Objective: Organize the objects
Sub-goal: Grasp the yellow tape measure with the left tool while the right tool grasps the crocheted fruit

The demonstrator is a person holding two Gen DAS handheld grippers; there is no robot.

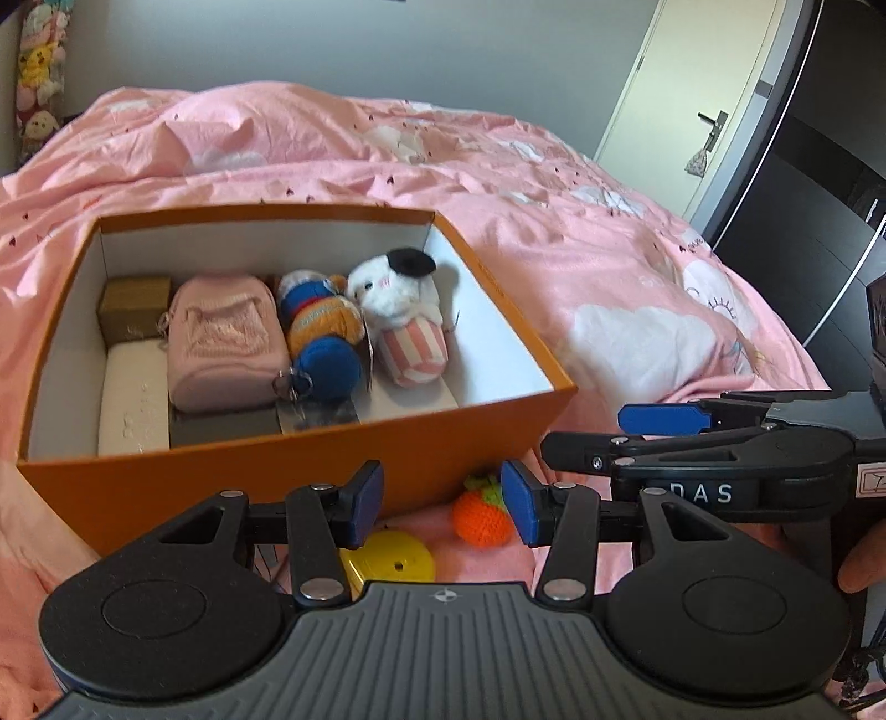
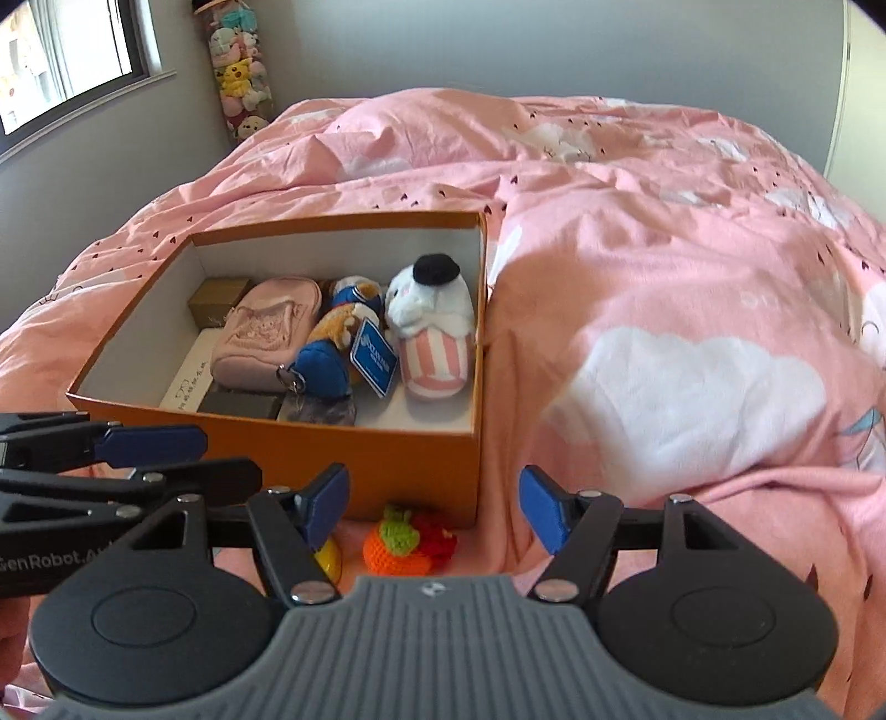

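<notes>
Hand-held gripper (image 2: 434,507) above crocheted orange (image 2: 396,545).

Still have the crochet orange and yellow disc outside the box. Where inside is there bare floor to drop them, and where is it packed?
Inside the orange box, the white floor along the right wall and in front of the striped white plush is bare. Left of it is packed: bear plush, pink pouch, gold box. The crochet orange and yellow disc lie on the quilt.

Pink-quilted bed (image 2: 637,232), grey wall (image 2: 498,44), window (image 2: 66,50).
</notes>
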